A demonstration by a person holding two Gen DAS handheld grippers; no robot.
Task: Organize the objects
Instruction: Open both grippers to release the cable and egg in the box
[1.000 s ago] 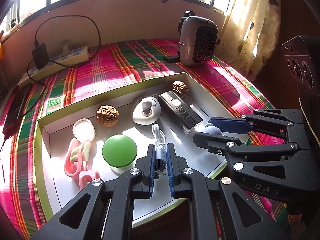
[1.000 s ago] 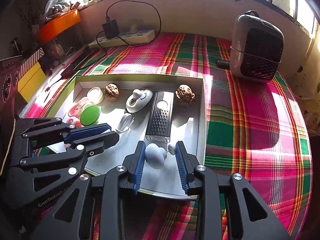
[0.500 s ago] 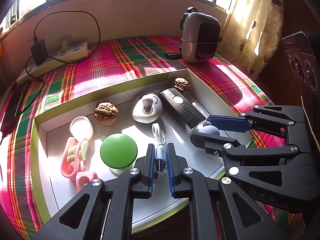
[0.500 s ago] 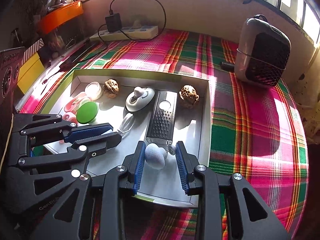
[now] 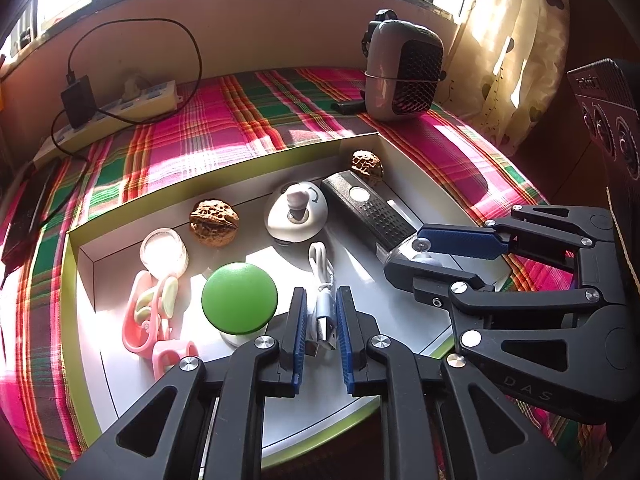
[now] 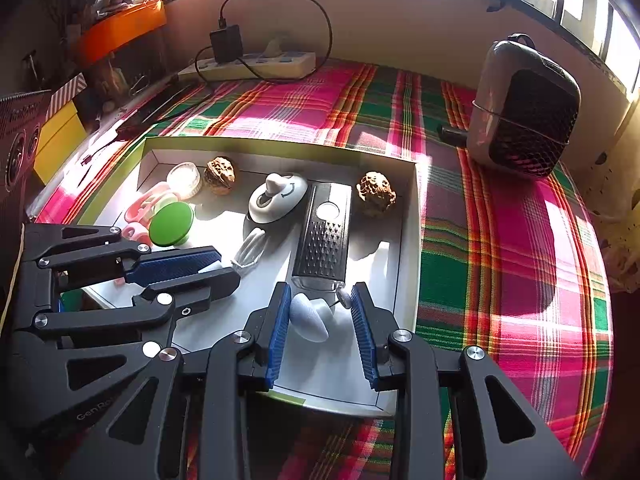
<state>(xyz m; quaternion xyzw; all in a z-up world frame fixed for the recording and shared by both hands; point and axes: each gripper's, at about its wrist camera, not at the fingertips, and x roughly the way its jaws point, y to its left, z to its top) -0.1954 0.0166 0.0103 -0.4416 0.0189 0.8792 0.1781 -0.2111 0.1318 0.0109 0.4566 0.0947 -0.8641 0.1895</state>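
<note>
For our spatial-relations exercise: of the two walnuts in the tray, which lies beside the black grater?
The walnut in the tray's far right corner; the other walnut sits by the small white jar.

The cloth (image 6: pixel 500 240) over the bench is plaid in pink, green and orange; the tray (image 5: pixel 224 168) has a lime-green rim and white floor; a round cap (image 5: pixel 239 298) is bright green; two walnuts (image 5: pixel 214 222) are brown; the gripper pads (image 5: pixel 301 320) are blue, ribbed.
</note>
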